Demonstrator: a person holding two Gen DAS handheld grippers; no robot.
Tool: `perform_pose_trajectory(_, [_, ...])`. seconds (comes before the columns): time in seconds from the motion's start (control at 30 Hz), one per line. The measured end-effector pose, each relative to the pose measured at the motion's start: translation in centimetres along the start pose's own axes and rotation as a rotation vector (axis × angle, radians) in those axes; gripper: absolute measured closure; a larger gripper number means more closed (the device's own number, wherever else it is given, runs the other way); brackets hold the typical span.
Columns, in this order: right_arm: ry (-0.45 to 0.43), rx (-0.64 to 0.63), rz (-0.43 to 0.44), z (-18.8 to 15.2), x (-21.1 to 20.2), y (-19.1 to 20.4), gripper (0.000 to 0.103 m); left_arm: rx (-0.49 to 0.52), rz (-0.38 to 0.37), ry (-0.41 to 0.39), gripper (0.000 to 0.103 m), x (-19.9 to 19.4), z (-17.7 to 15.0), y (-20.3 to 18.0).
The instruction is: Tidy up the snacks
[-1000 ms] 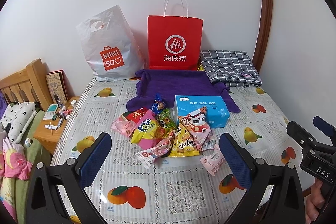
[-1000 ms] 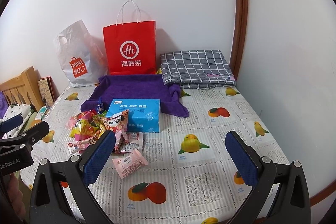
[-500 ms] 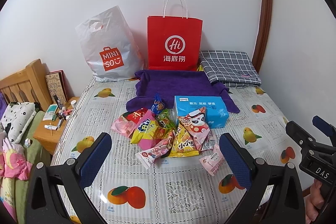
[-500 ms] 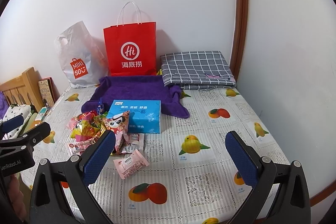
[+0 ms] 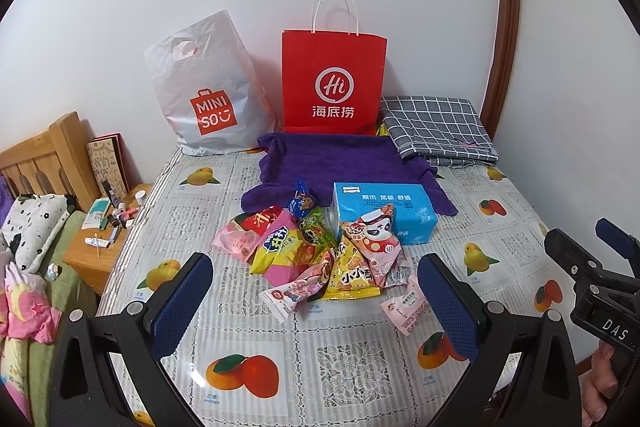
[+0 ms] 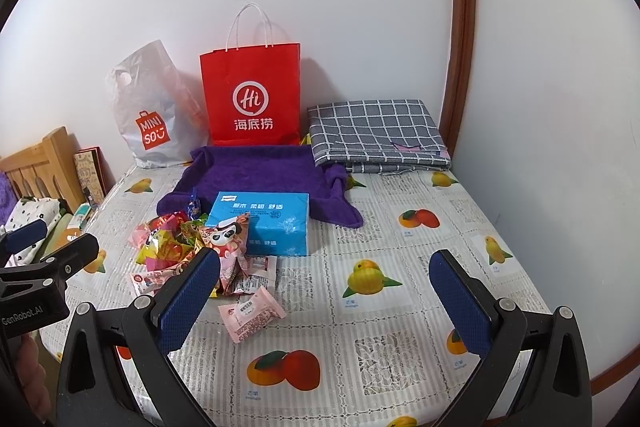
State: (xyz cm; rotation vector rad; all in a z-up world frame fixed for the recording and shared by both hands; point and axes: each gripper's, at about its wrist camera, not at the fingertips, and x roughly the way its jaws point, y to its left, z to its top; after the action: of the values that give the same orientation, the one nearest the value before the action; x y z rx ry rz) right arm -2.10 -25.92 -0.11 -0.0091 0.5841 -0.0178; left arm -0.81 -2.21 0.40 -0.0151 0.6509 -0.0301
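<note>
A heap of colourful snack packets (image 5: pixel 320 251) (image 6: pixel 192 247) lies mid-table on the fruit-print cloth. One pink packet (image 5: pixel 404 307) (image 6: pixel 250 313) lies apart, nearest me. A blue tissue box (image 5: pixel 382 211) (image 6: pixel 264 223) sits behind the heap, half on a purple towel (image 5: pixel 336 159) (image 6: pixel 256 175). My left gripper (image 5: pixel 316 307) hangs open above the table in front of the heap, holding nothing. My right gripper (image 6: pixel 324 299) is also open and empty, to the right of the heap. Each gripper shows at the edge of the other's view.
A red paper bag (image 5: pixel 334 79) (image 6: pixel 252 95) and a white plastic bag (image 5: pixel 206 91) (image 6: pixel 150 111) stand against the back wall. Folded grey checked fabric (image 5: pixel 434 127) (image 6: pixel 378 135) lies back right. A wooden bedside stand (image 5: pixel 100 247) with small items and a bed are left.
Both views have shifted only slightly; the right gripper has eased a little nearer the table. Nothing was grasped or moved.
</note>
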Motion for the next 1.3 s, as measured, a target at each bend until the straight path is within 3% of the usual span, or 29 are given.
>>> perform_pose_trajectory(0.87, [-0.013, 0.008, 0.007, 0.1, -0.4, 0.0, 0.0, 0.003, -0.011, 0.002, 0.0, -0.2, 0.3, 0.1])
perform_pose_trajectory(1.1, [-0.013, -0.01, 0.04, -0.4, 0.2, 0.3, 0.0, -0.003, -0.008, 0.026, 0.0, 0.5, 0.0, 0.4])
perform_pose_trajectory(1.3, [0.024, 0.0, 0.131, -1.3, 2.1, 0.4, 0.001, -0.023, -0.013, 0.049, 0.0, 1.6, -0.7, 1.5])
